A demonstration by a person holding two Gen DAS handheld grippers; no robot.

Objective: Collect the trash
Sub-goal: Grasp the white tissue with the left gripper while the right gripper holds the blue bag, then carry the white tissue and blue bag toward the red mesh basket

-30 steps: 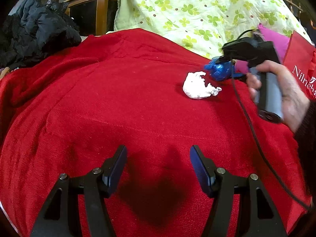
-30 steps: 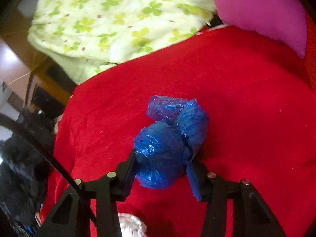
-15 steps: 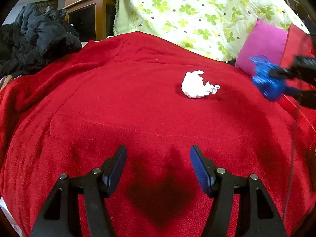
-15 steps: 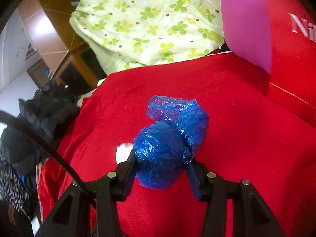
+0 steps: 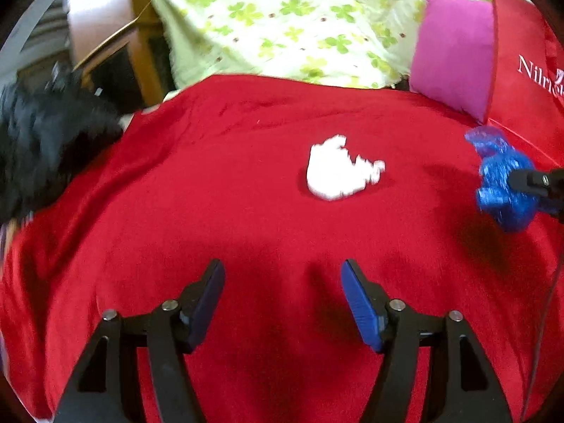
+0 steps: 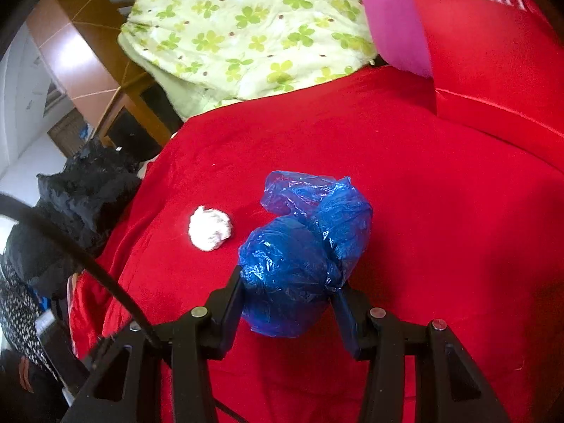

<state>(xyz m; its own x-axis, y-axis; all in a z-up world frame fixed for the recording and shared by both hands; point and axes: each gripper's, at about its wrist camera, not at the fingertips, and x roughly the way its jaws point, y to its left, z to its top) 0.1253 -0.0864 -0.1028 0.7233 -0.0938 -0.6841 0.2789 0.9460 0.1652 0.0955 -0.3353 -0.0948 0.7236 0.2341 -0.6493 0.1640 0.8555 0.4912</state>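
A red blanket (image 5: 211,194) covers the whole work surface, with a green flowered sheet (image 5: 282,17) heaped at its far edge, a red bag (image 6: 493,53) with white lettering standing at the far right, and a pink cushion (image 5: 454,49) leaning against that bag. A black jacket (image 6: 77,204) lies bunched off the blanket's left side.

Two pieces of trash matter here. The blue plastic wad (image 6: 303,253) is lifted clear of the blanket, near the red bag. The white paper ball (image 5: 338,169) sits alone near the middle of the blanket, well ahead of the left claw (image 5: 282,299).

The step in hand looks like carrying the blue wad to the bag while the other hand lines up on the paper. To do it well, the carrying hand should keep its squeeze steady, since crinkled film can slip, and release only once over the bag's mouth, which is not visible here. The left hand should centre the paper ball between its fingers and come low enough to pinch paper, not plush blanket.

The right claw (image 6: 289,299) is pinched on the blue wad, both pads pressed into its sides. The left claw's jaws are opening, moderately wide, with nothing between them but blanket below.
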